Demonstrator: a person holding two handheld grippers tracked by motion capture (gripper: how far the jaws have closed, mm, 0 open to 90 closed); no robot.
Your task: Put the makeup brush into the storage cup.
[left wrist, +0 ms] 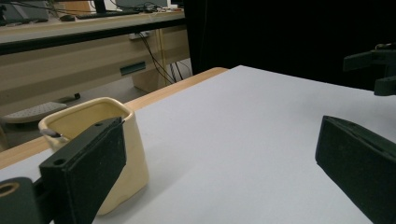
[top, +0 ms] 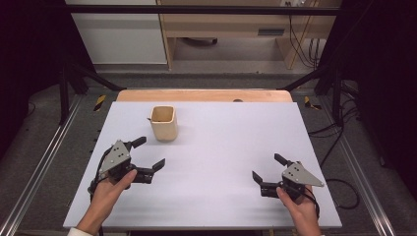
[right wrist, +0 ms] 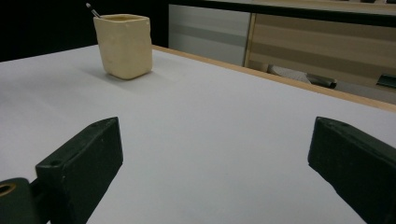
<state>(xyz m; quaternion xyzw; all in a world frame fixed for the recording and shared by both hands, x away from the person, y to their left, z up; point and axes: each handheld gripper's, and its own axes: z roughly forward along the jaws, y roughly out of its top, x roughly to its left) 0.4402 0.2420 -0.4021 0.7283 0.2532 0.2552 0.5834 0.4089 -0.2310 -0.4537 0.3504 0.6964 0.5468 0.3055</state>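
In the high view, a cream square-sided cup (top: 163, 123) stands upright on the white desk (top: 221, 142), toward the far left of its surface. The left gripper (top: 149, 153) sits near the cup, on the person's side of it and slightly left, with its jaws spread wide and nothing between them. The right gripper (top: 269, 168) rests well apart from the cup, toward the near right of the desk, jaws likewise spread and empty. In the left gripper view, the cup (left wrist: 128, 154) stands just beyond the left jaw, which covers part of its wall; a thin dark-tipped object (left wrist: 50, 133) rests at the rim, and the interior is otherwise hard to make out. The right gripper's jaws appear at the far right edge, cut off. In the right gripper view, the cup (right wrist: 124, 45) stands far ahead, left of the jaw gap; a thin rod (right wrist: 92, 10) projects above its rim, its lower part hidden inside.
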